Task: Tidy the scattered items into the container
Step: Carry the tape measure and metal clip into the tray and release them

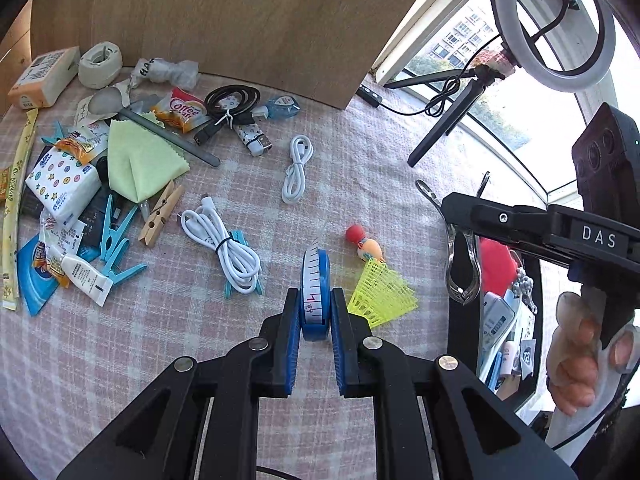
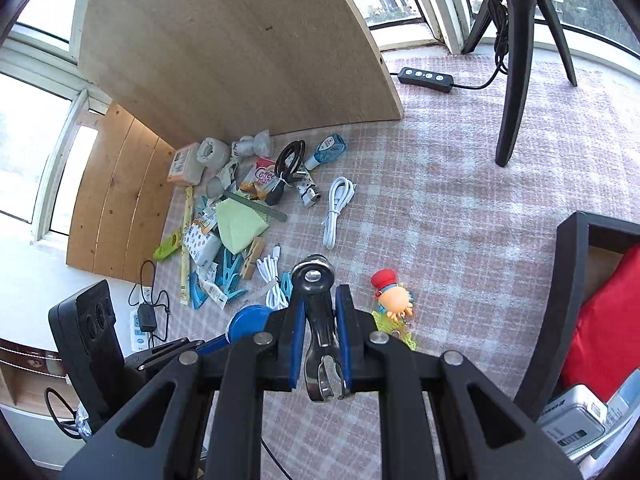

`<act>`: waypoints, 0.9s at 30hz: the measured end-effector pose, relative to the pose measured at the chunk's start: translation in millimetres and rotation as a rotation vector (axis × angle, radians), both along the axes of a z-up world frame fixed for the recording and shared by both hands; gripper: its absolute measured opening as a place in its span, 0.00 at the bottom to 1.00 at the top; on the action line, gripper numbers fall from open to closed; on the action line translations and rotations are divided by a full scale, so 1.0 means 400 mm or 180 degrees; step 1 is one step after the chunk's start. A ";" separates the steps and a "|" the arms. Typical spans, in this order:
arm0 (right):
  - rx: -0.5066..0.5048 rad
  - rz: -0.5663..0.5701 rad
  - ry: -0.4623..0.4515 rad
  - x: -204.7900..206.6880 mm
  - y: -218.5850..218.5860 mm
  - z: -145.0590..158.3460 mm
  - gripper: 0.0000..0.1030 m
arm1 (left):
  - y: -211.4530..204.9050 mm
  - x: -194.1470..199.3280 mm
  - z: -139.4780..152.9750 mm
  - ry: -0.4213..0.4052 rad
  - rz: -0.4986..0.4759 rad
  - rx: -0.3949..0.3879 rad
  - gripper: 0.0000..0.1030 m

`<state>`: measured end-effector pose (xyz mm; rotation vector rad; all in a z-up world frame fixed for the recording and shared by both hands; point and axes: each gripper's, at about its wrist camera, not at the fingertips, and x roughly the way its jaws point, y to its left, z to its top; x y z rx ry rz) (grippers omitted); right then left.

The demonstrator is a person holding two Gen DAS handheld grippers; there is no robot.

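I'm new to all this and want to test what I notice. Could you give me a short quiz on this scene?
1. True or false: the left gripper holds a tape measure.
2. What does the right gripper hold: A) spoon, B) nail clipper, C) peg?
3. What colour is the container?

Key: 1 true; 2 B; 3 black.

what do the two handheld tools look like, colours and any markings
Both tools are matte black linkage frames with round silver pivot pins and blue pads lining the fingers. The right tool bears white "DAS" lettering and a black camera block; the hand gripping it is partly white-covered.
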<state>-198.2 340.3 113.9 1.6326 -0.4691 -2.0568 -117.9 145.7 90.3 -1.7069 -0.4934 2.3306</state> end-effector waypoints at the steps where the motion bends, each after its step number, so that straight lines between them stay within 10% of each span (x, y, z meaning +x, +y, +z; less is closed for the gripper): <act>1: 0.0001 -0.0025 0.0031 0.011 0.012 0.011 0.14 | 0.004 0.006 0.011 0.0023 -0.0018 0.0006 0.13; 27: 0.0816 -0.1226 0.0282 0.428 0.619 0.092 0.14 | 0.566 0.232 0.113 0.0340 -0.1306 -0.0125 0.13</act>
